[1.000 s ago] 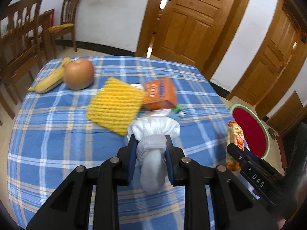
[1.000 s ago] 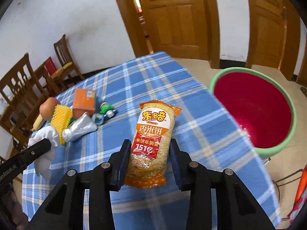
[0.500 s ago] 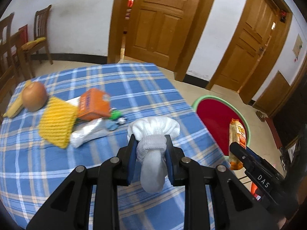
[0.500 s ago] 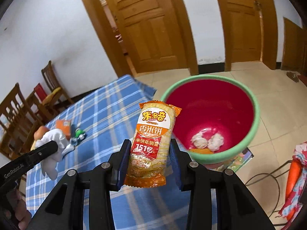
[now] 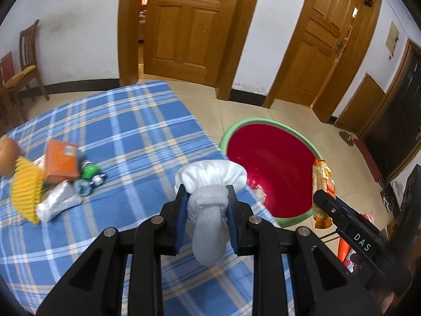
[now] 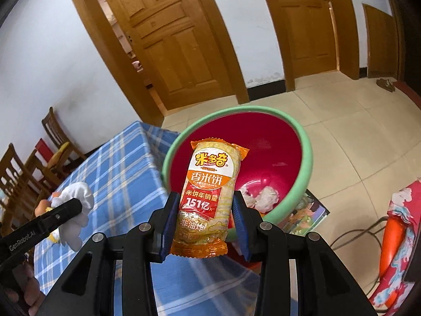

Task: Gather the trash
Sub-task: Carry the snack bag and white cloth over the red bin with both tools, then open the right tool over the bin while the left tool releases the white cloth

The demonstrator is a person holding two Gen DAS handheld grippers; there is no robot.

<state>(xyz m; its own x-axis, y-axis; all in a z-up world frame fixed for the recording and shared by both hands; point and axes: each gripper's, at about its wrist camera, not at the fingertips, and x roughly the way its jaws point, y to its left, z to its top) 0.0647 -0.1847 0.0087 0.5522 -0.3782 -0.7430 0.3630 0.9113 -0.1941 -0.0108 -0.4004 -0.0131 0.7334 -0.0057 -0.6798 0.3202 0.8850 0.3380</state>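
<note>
The left gripper (image 5: 206,205) is clamped narrowly on a rolled white sock (image 5: 210,192), whose bunched cuff bulges above the blue pads while the toe hangs below them. The right gripper (image 6: 206,221) is closed on a rice cracker packet (image 6: 210,192), orange and white with red print, held upright between its pads. Both are held near the corner of a table covered with a blue plaid cloth (image 5: 126,121). Beside that corner, on the tiled floor (image 6: 355,131), stands a red bin with a green rim (image 6: 306,158); in the right wrist view the packet hangs in front of its opening, and a few crumpled white scraps (image 6: 265,197) lie at its bottom. In the left wrist view the sock is over the table edge, with the bin just beyond it to the right. Left on the cloth are an orange box (image 5: 61,160), a yellow foam net (image 5: 25,184), a silver wrapper (image 5: 56,205), small green and dark bits (image 5: 89,176) and a round brown fruit (image 5: 8,155), clustered well away from the bin. Wooden doors (image 5: 184,26) and chairs (image 6: 23,173) line the white walls. A colourful booklet (image 6: 305,213) lies on the floor against the bin's base.
</note>
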